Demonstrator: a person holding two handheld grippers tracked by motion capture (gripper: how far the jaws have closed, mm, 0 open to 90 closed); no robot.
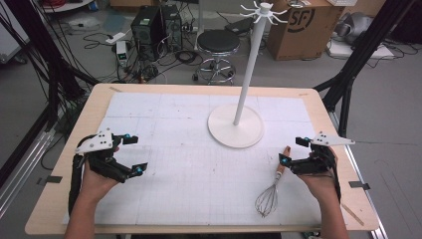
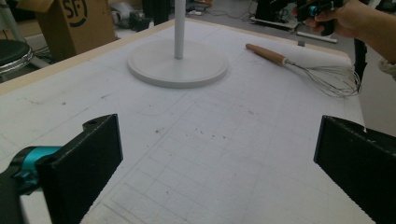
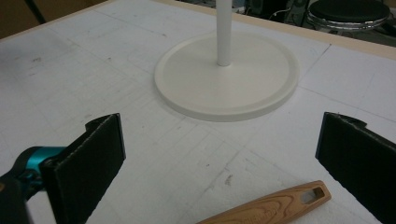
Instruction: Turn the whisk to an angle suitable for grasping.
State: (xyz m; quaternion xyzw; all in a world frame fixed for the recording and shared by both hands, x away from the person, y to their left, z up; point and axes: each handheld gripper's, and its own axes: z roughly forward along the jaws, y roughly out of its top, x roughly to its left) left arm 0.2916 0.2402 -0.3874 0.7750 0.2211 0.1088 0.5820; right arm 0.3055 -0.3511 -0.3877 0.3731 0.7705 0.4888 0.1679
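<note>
A wire whisk (image 1: 271, 191) with a wooden handle lies on the white gridded mat (image 1: 189, 169) at the right front, its handle end pointing toward the stand. A white stand (image 1: 236, 124) with a round base, a tall pole and hooks at its top rises at the mat's middle right. My right gripper (image 1: 292, 151) is open just above and right of the whisk handle (image 3: 271, 208), holding nothing. At the left front my left gripper (image 1: 135, 155) is also open, with only bare mat between its jaws. The left gripper view shows the whisk (image 2: 303, 67) and the stand base (image 2: 177, 63) farther off.
The mat covers a wooden table (image 1: 74, 149). Beyond the far edge stand a black stool (image 1: 218, 47), a cardboard box (image 1: 303, 27) and computer gear with cables on the floor. Dark frame legs stand at both sides.
</note>
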